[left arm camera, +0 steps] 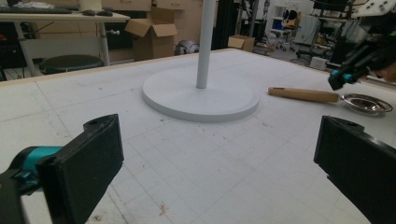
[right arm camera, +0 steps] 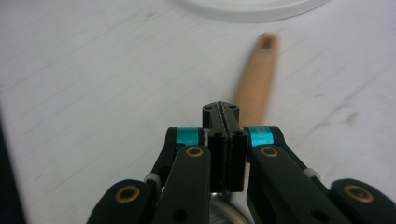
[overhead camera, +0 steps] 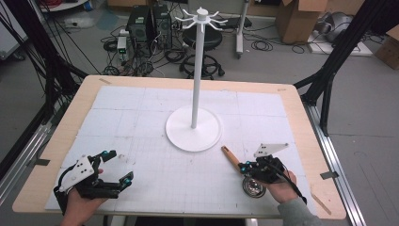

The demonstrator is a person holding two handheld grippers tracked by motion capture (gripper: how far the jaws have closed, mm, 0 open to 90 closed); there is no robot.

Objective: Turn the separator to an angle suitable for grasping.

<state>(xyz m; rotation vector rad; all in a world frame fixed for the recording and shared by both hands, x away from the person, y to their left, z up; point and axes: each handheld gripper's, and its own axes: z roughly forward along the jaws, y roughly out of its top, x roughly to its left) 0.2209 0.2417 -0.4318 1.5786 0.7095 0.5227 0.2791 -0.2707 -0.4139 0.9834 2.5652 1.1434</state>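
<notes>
The left gripper rests low near the table's near-left corner, its jaws spread wide with nothing but bare white mat between them; ahead of them the mat runs free up to the round base of the white stand, and the wooden rim lies close behind and to their outer side. The right gripper hangs above the ladle, jaws pressed flat together (no gap shows between the pads in the right gripper view), and whether they touch the ladle cannot be told. The wooden handle reaches out ahead of those shut jaws toward the stand's base, its holed tip stopping just short of the base's edge, while the steel bowl sits back under the gripper's body, near the table's front edge. The left gripper view, looking level across the mat, shows the ladle lying flat well beyond its right-hand jaw, handle and bowl both on the surface, with the right gripper poised over the join. From above, the stand's hooked top shows.
</notes>
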